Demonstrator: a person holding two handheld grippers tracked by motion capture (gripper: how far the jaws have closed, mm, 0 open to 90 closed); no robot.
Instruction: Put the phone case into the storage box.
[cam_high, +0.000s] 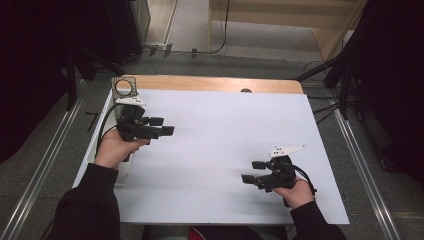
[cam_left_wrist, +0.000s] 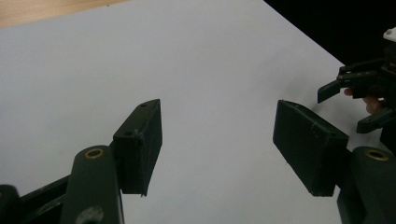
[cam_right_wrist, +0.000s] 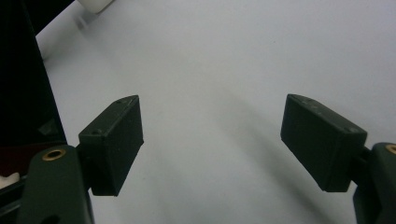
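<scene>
A: Two tools up over the white sheet (cam_high: 215, 150) that covers the table (cam_high: 210, 83). The left tool (cam_high: 162, 126) hangs at the far left side, jaws spread apart with nothing between them; in its own view there is just bare white between the pads.

B: Same story on the other side. The right tool (cam_high: 254, 171) sits near the front right, jaws wide, gripping nothing, with plain sheet beneath them.

A: So where's the thing to work on? Nearest candidate is that small frame with a round hole (cam_high: 124, 87) at the far left corner, just beyond the left tool, apart from it and behind its jaws rather than ahead of them.

B: That's the risk, I'd say. The jaws point across the sheet toward the middle, so closing now would catch air.

A: And the left hand (cam_high: 116, 147) hovers by the sheet's edge. A low sweep could snag or ruck the sheet, or knock the frame off the corner.
</scene>
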